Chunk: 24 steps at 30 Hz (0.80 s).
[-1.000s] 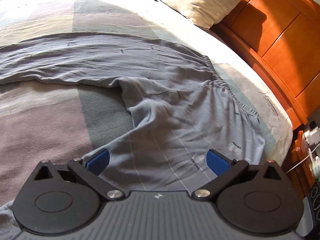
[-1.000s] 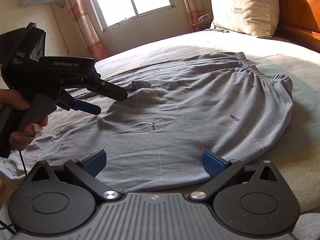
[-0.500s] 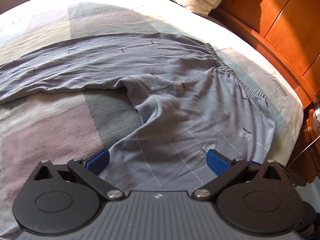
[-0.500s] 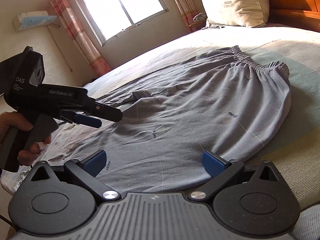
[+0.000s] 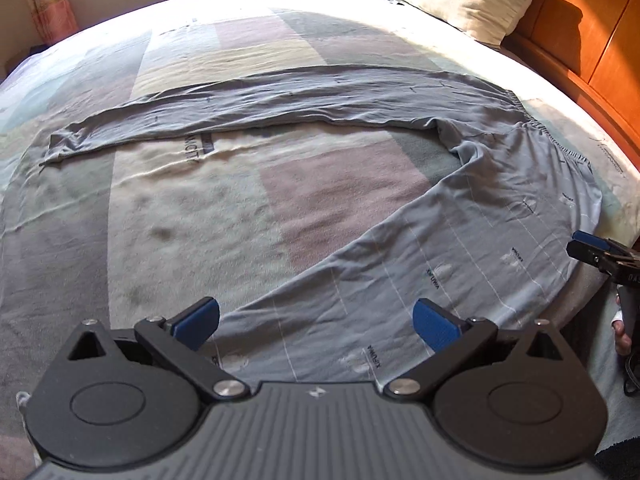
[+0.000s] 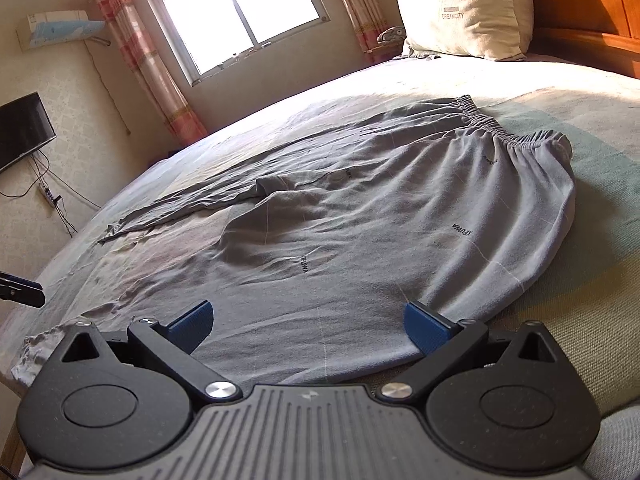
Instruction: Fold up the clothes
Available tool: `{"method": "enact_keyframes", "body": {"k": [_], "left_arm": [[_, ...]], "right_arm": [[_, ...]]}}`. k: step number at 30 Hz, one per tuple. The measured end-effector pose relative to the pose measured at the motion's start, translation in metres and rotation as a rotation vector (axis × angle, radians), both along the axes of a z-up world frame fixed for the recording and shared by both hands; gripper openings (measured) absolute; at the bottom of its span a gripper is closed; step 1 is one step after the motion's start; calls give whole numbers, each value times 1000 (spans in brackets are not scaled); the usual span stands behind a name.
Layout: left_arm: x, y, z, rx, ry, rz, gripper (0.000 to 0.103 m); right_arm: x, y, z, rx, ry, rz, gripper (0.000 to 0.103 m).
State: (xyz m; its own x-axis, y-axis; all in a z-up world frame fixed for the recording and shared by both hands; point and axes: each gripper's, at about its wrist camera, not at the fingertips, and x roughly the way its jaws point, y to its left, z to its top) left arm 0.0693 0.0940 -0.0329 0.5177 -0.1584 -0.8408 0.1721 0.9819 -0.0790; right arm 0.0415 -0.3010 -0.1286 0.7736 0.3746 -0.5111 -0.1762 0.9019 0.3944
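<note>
A pair of grey, thin-fabric trousers with an elastic gathered waistband (image 5: pixel 472 240) (image 6: pixel 360 232) lies spread flat on the bed. The waistband sits toward the orange wooden headboard (image 5: pixel 592 32), and the two legs run away from it in a wide V: one long leg stretches straight across the bed, the other angles down toward the near edge. Small dark "XFUMA" marks and thin pale lines are printed over the cloth.

The left claw (image 5: pixel 316 320) hangs over the near leg, its blue-padded fingers spread wide with nothing between them. The right claw (image 6: pixel 306 322) is likewise spread and empty, low over the hip part of the trousers near the bed's edge; in the left view its tip shows at the right border, with part of a hand below it.

The bed wears a patchwork-coloured sheet of pale green, pink, grey and cream blocks (image 5: pixel 192 216), printed "DREAMCITY", as is the cream pillow (image 6: pixel 464 8) against the headboard. Behind are a bright sliding window (image 6: pixel 240 12) with pink checked curtains, a wall air conditioner (image 6: pixel 60 28) and a dark wall-mounted screen (image 6: pixel 24 128).
</note>
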Motion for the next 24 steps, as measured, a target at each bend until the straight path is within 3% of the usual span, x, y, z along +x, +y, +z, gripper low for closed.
{"method": "enact_keyframes", "body": {"k": [7, 10, 13, 17, 24], "left_arm": [[-15, 2, -45, -128, 47, -9, 102], [-8, 5, -60, -123, 11, 16, 102], [7, 12, -66, -5, -24, 72, 102], [12, 24, -54, -54, -25, 129, 102], [-33, -9, -37, -218, -25, -54, 102]], "right_arm": [[-18, 22, 22, -47, -13, 60, 103], [-21, 34, 28, -62, -14, 77, 103], [-20, 51, 30, -103, -2, 99, 103], [-17, 73, 28, -206, 18, 118, 103], [-11, 88, 20, -264, 74, 124, 103]]}}
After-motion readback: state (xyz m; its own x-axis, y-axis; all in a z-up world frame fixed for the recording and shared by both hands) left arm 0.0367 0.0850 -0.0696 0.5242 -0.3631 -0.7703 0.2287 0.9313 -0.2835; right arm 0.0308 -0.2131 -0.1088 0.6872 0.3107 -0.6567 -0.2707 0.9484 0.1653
